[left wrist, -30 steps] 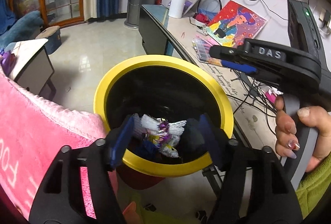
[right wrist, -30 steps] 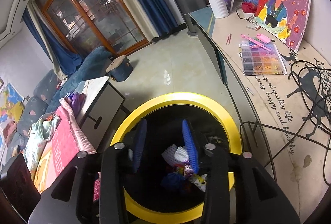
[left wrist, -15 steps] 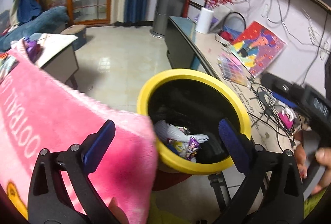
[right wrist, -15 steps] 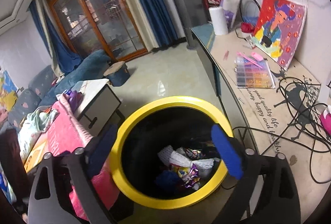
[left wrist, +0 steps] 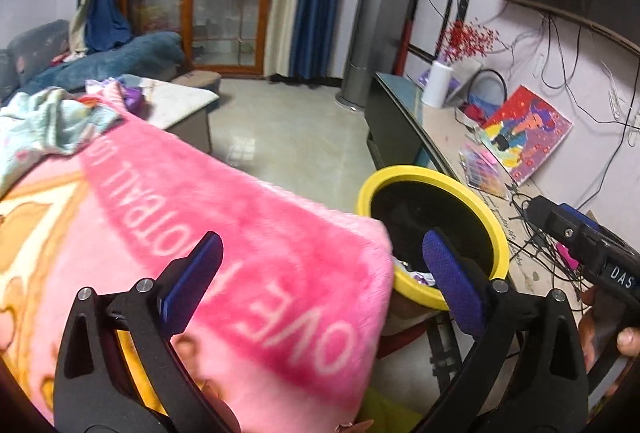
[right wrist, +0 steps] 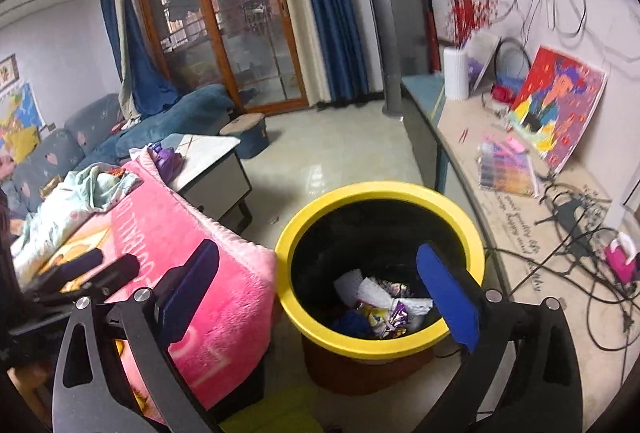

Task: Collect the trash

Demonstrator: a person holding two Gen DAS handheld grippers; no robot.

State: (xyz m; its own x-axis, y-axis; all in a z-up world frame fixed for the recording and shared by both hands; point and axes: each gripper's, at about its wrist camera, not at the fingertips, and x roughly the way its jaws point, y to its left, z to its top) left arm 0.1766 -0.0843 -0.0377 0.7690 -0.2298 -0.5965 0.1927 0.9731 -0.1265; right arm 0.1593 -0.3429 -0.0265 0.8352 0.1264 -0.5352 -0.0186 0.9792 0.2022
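Yellow-rimmed bin [right wrist: 380,265], one

The trash bin [right wrist: 380,265] looks like smooth plastic, with a matt yellow rim and a dark inner wall. The wrappers [right wrist: 384,307] inside look like crinkled foil and white paper, some shiny. The pink blanket [left wrist: 224,233] is thick, fuzzy fleece. The floor [right wrist: 352,157] is glossy pale tile that mirrors the light. The door frame [right wrist: 224,25] is varnished wood around glass panes. The curtains [right wrist: 332,5] are matt blue cloth. The white vase [right wrist: 456,73] is ribbed and matt. Each gripper's pads [right wrist: 448,297] have a rough blue woven texture on matt black plastic arms.
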